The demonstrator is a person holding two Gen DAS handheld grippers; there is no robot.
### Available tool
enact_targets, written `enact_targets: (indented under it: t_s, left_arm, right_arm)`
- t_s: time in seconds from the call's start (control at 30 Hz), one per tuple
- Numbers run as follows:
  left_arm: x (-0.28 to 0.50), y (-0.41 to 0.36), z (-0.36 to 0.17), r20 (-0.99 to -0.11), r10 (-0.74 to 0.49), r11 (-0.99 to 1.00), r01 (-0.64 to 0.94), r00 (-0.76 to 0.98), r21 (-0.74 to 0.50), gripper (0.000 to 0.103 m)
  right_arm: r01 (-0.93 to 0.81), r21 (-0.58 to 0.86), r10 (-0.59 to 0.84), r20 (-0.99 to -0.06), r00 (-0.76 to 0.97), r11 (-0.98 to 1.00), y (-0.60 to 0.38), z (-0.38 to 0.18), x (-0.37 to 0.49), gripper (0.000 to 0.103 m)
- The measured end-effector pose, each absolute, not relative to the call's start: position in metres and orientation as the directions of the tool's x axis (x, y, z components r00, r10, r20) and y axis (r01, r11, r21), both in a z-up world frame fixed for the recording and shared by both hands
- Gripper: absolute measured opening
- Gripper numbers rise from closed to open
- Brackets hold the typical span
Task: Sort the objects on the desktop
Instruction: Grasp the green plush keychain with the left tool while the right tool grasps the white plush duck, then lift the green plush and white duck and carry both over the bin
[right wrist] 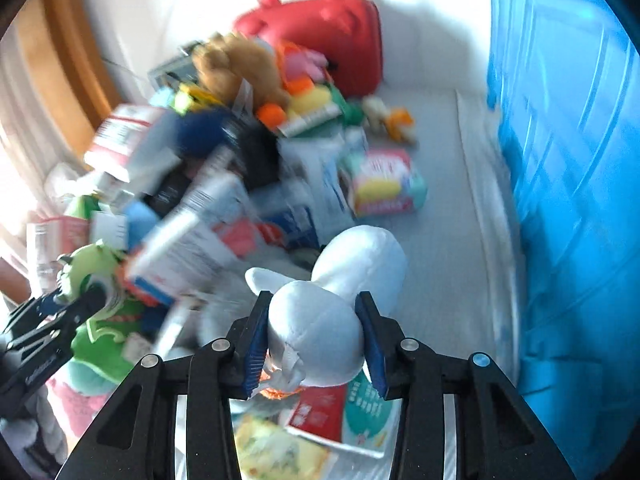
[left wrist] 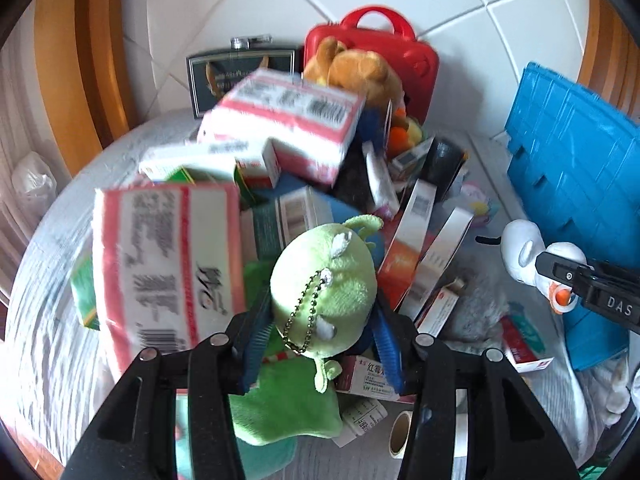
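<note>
A green plush toy (left wrist: 324,280) is clamped in the left gripper (left wrist: 320,340), a white plush toy (right wrist: 320,320) in the right gripper (right wrist: 316,344), above the clutter. Pickup is judged done; carrying toward the blue bin (right wrist: 568,180) alongside seems required.

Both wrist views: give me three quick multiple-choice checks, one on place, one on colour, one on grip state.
1. Where is the red case?
A. behind the pile, by the wall
B. inside the blue crate
C. between the left gripper's fingers

2. What colour is the plush in the left gripper?
A. brown
B. light green
C. pink

3. What is the right gripper doing?
A. open over bare cloth
B. closed on a white plush
C. closed on a carton

Answers: A, it stands behind the clutter; B, the green plush sits between the pads; C is wrong, B: pads press the white plush.
</note>
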State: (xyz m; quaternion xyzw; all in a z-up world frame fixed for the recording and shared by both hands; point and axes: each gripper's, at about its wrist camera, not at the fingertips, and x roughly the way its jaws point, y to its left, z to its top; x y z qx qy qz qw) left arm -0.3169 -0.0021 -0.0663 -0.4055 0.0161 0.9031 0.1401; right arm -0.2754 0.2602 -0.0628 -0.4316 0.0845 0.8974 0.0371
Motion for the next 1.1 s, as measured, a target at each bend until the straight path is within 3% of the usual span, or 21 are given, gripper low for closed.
enact_targets:
  t_s: [0.3,0.57,0.83,1.1]
  left_arm:
    - [-0.290,-0.009,0.008,-0.609,0.271,-0.950,-0.309,-0.745,-0.045,0.047]
    - [-0.272,0.019,0.063,-0.532,0.343,-0.923,-0.382,-0.774,-0.040,0.047]
    - [-0.256,0.119,0.131,-0.448,0.485,-0.843,-0.538,-0.751,-0.012,0.047]
    - [-0.251,0.268,0.190,-0.452,0.591,-0.749,-0.662,-0.668,-0.001,0.047]
  right_arm:
    - [-0.066,0.049,0.023,-0.611,-0.791,-0.997,0.230,0.041,-0.239,0.041]
    - [-0.136,-0.026,0.133,-0.465,-0.875,-0.990,0.240,0.115,-0.186,0.041]
    - [-0.263,-0.111,0.285,-0.355,-0.891,-0.959,0.297,0.177,-0.138,0.041]
    - [-0.386,-0.145,0.412,-0.353,-0.840,-0.911,0.402,0.205,-0.138,0.041]
